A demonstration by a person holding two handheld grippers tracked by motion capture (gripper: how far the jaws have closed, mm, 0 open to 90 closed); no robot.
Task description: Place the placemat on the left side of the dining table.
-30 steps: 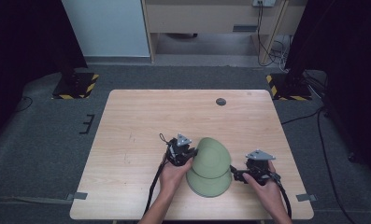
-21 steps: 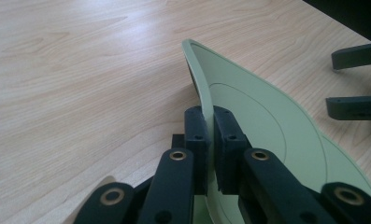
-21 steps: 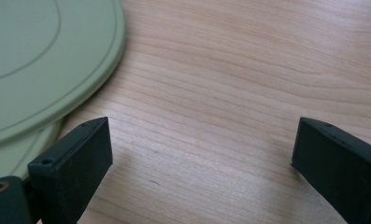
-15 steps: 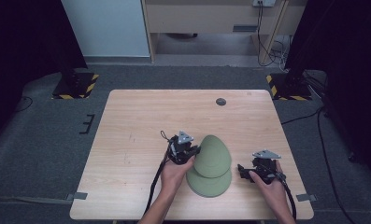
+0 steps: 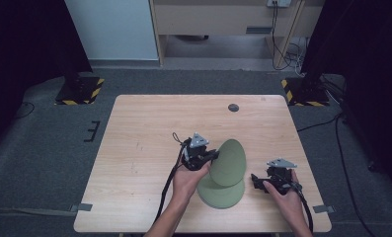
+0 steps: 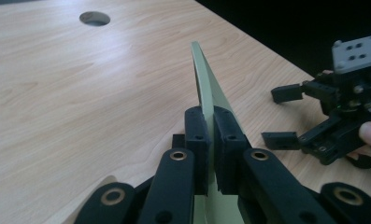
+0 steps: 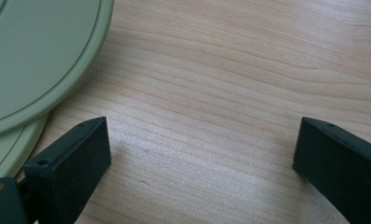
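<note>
Tongs of the left hand [image 6: 210, 140] pinch the rim of the upper green plate [image 5: 228, 160], tilting it up on edge, apparently to part it from the lower green plate [image 5: 222, 196] lying flat on the desk [image 5: 149, 133] at lower centre of the high view. Right tongs [image 7: 202, 154] gape wide and empty just right of both plates, low over the wood, seemingly ready to take one.

My table [image 5: 149, 148] is evenly, softly lit from above; the room's edges fall dark, and my close views blur slightly.
</note>
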